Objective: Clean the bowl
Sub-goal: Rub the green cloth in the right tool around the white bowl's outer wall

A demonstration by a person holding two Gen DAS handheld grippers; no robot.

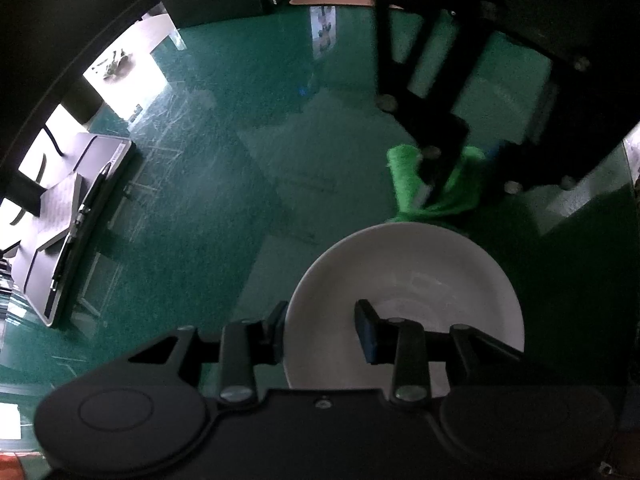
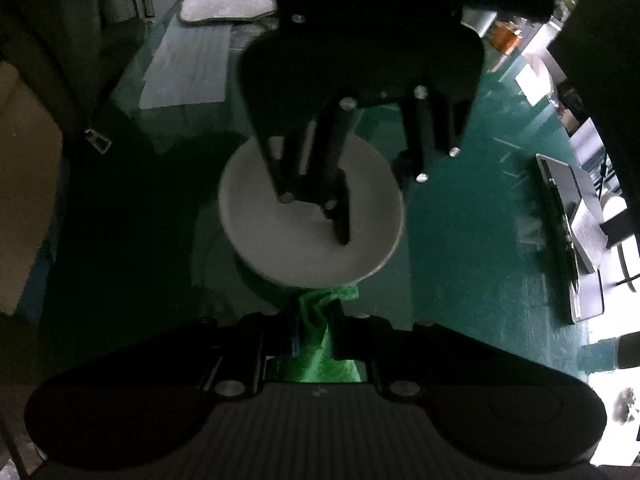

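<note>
While the green tabletop (image 1: pixel 208 184) fills most of both views, we've got the white bowl (image 1: pixel 404 276) sitting on it, over at the side away from the closed laptop (image 1: pixel 68 236). Our left gripper (image 1: pixel 320 330) straddles the bowl's rim, one finger inside and one outside, pinching the wall. Our right gripper (image 2: pixel 314 336) is clamped tight on the green cloth (image 2: pixel 324 360), bunched just beside the bowl's edge.
</note>
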